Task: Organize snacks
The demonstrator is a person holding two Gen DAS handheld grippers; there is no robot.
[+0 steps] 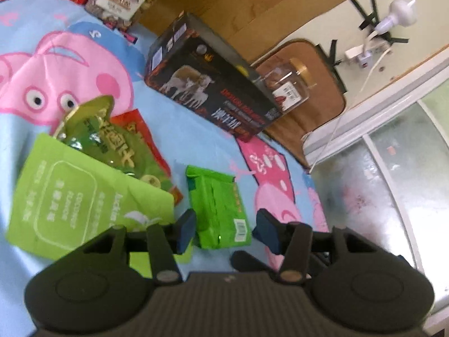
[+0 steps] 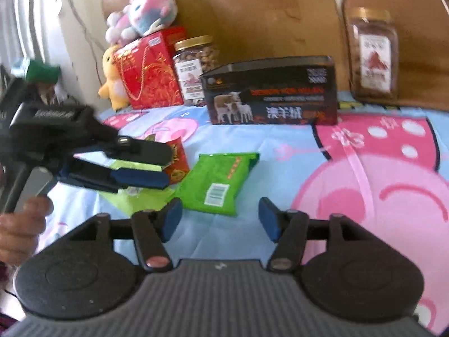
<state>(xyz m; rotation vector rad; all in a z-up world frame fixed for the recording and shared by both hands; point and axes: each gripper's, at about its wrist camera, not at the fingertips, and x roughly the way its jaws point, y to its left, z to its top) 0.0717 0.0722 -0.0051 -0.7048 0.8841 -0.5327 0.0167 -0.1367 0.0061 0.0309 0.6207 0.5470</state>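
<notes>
The green snack packet (image 2: 217, 181) lies flat on the cartoon-print bed cover (image 2: 364, 168), near the middle of what shows, with the cover's right edge not far off in the left wrist view. It looks like a light, soft foil pouch: crinkly, slippery, and likely to buckle if pinched across its puffed middle. A sealed end seam, such as the darker one at its far end, is probably the firmest place to take hold.

The right gripper (image 2: 220, 219) hovers just short of the packet's near end, its jaws standing wide and holding nothing. The left gripper (image 1: 223, 229) has the packet's near edge between its 2 blue pads, part open; the pads do not appear to press on it, so I judge it empty.

Just to the left, a green paper bag (image 1: 70, 196) already holds a green pouch (image 1: 112, 140) and a red pouch (image 1: 132, 123), and almost touches the packet. The black box (image 2: 272, 92) and 2 jars (image 2: 196, 67) stand along the far edge by the headboard. Open cover lies to the right, giving clear room to lift and swing.
</notes>
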